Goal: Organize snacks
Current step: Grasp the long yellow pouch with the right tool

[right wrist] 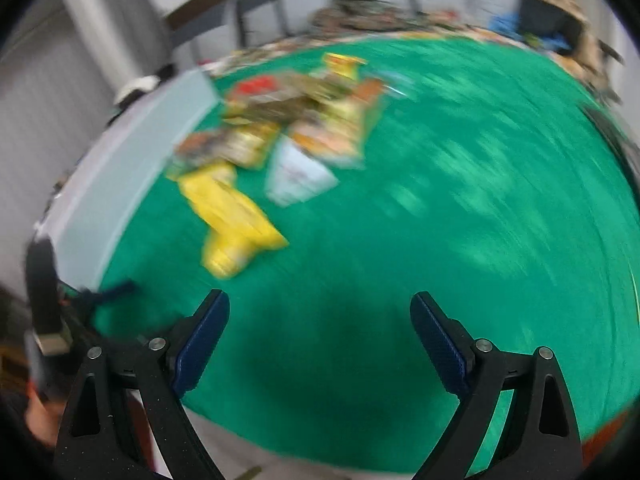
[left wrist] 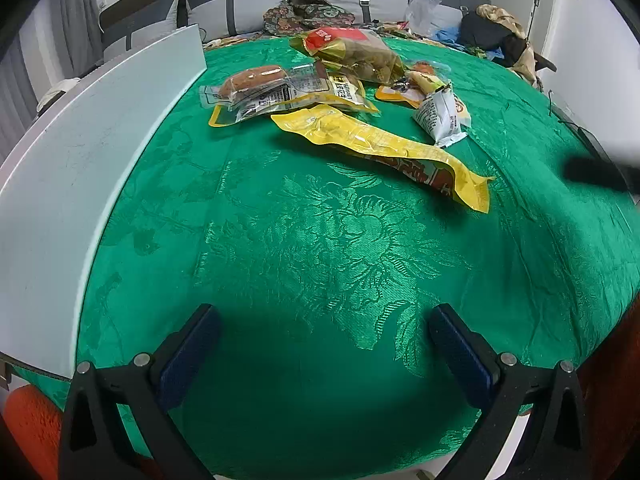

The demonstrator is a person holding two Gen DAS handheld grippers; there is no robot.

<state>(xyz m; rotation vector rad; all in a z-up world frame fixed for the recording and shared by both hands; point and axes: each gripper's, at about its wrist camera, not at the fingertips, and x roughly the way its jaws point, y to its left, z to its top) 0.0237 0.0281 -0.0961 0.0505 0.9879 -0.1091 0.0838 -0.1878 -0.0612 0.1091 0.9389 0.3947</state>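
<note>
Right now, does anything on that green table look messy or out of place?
Yes. The snack packets lie in a loose overlapping heap at the far side of the green cloth, unsorted. The long yellow packet sprawls diagonally out from it. Nothing looks spilled or torn.

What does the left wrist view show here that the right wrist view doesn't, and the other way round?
Only the left wrist view is sharp: it shows printed labels on the snack packs, a sausage in a clear pack and the cloth's woven flower pattern. It also shows the left gripper, open and empty.

Only the right wrist view, heavily motion-blurred, shows the right gripper, open and empty.

Both show the green tablecloth, the long yellow packet, the white packet and the pale board on the left.
</note>
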